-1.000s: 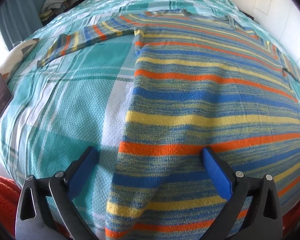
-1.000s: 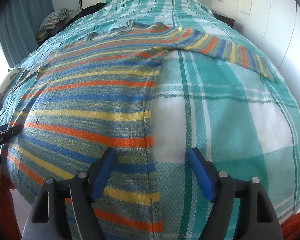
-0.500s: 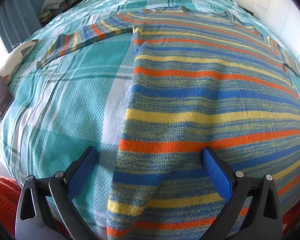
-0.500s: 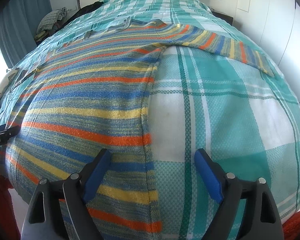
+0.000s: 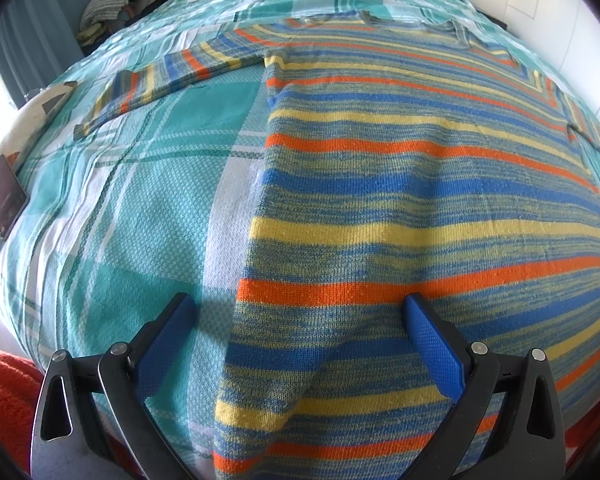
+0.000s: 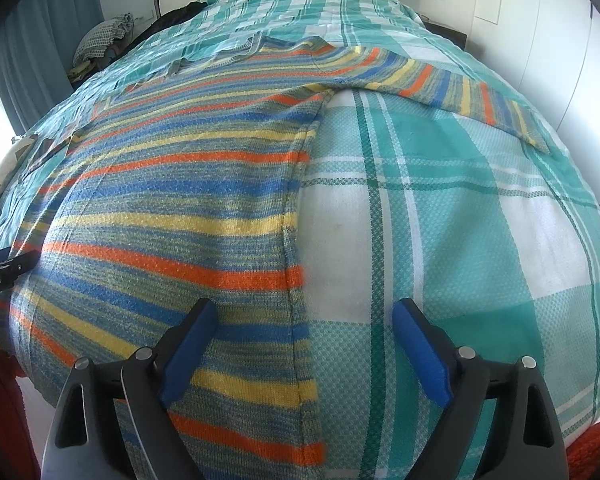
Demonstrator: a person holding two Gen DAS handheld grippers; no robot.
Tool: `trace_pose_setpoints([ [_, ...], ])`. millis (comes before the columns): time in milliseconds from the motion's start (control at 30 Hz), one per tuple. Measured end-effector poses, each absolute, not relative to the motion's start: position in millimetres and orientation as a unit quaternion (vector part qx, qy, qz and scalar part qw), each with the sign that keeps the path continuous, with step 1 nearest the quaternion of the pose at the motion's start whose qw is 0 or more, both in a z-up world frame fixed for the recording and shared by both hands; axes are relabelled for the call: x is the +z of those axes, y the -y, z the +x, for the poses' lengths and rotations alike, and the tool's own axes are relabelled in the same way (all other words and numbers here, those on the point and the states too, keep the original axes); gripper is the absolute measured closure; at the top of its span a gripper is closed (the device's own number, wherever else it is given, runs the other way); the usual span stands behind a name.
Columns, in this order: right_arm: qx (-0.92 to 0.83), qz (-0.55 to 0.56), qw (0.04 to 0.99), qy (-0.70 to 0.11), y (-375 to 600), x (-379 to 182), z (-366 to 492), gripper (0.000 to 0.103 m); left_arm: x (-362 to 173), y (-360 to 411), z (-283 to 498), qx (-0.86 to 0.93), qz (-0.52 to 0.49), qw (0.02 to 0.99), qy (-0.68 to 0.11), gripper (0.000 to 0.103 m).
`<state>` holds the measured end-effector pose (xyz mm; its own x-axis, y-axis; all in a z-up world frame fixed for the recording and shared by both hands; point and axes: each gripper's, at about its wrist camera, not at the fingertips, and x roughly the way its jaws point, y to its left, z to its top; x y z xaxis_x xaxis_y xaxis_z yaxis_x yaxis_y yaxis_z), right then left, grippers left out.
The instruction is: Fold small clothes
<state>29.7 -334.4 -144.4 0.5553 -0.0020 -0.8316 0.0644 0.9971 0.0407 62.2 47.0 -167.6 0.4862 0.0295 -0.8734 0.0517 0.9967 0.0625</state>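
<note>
A striped knit sweater (image 5: 400,184) in blue, yellow and orange lies flat on the bed, both sleeves spread outward. In the left wrist view my left gripper (image 5: 300,316) hovers open over the sweater's left lower edge, one blue pad on the bedspread side and one above the knit. My right gripper (image 6: 304,320) straddles the sweater's (image 6: 180,200) right side seam near the hem, its jaws opening, and the pads do not press on the fabric. The right sleeve (image 6: 440,80) runs off to the upper right.
A teal and white checked bedspread (image 5: 140,220) covers the bed. A dark tablet (image 5: 4,200) lies at the bed's left edge. Clothes are piled (image 5: 108,0) at the far left corner. White cupboards (image 6: 560,40) stand on the right. An orange rug (image 5: 4,392) lies below.
The right gripper's jaws have spread wider over the side seam. The left gripper and the sweater have stayed as they were.
</note>
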Motion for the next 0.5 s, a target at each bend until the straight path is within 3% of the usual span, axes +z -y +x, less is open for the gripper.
trace_pose_setpoints([
  [167, -0.025, 0.036, 0.881, -0.47, 336, -139, 30, 0.014, -167, -47, 62, -0.007, 0.041, 0.862, -0.505, 0.0],
  [333, -0.11, 0.002, 0.911, -0.397, 342, -99, 16, 0.012, -168, -47, 62, -0.008, 0.041, 0.863, -0.503, 0.0],
  [500, -0.176, -0.039, 0.903, -0.391, 349, -90, 10, 0.009, -169, -46, 61, -0.007, 0.045, 0.866, -0.499, 0.0],
])
